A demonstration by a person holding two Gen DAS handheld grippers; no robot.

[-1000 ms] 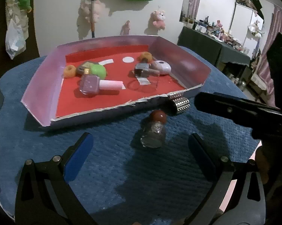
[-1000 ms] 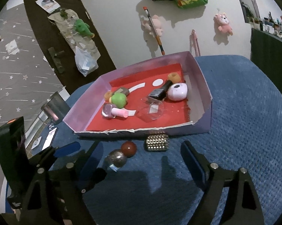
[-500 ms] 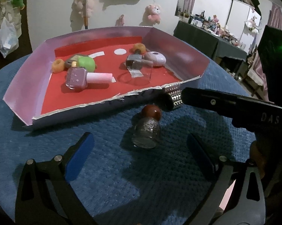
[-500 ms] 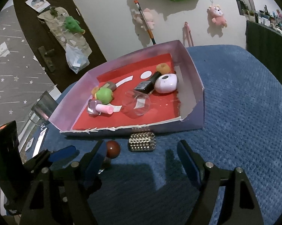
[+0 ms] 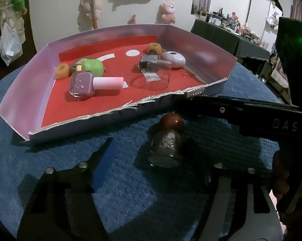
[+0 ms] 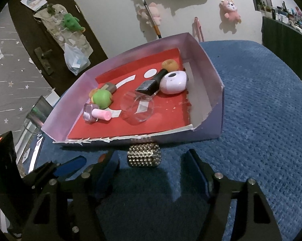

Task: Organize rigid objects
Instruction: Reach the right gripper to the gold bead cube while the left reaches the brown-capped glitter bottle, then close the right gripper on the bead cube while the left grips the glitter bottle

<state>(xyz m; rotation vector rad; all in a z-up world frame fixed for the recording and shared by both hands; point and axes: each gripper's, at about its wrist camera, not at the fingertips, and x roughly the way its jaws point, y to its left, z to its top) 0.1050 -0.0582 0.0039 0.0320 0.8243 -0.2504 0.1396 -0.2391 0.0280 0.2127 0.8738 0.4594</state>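
Left gripper: jaws closing, glitter bottle between them, pads not yet pressing.
Right gripper: jaws closing around studded cylinder, untouched.
Both items: on blue cloth, just before tray.

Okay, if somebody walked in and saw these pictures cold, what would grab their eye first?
Probably the bright red floor of the pale purple tray on the blue cloth, littered with small things such as a lime-green ball. In front of its torn near edge lie a studded silver cylinder and a small glass bottle with a round red-brown stopper.
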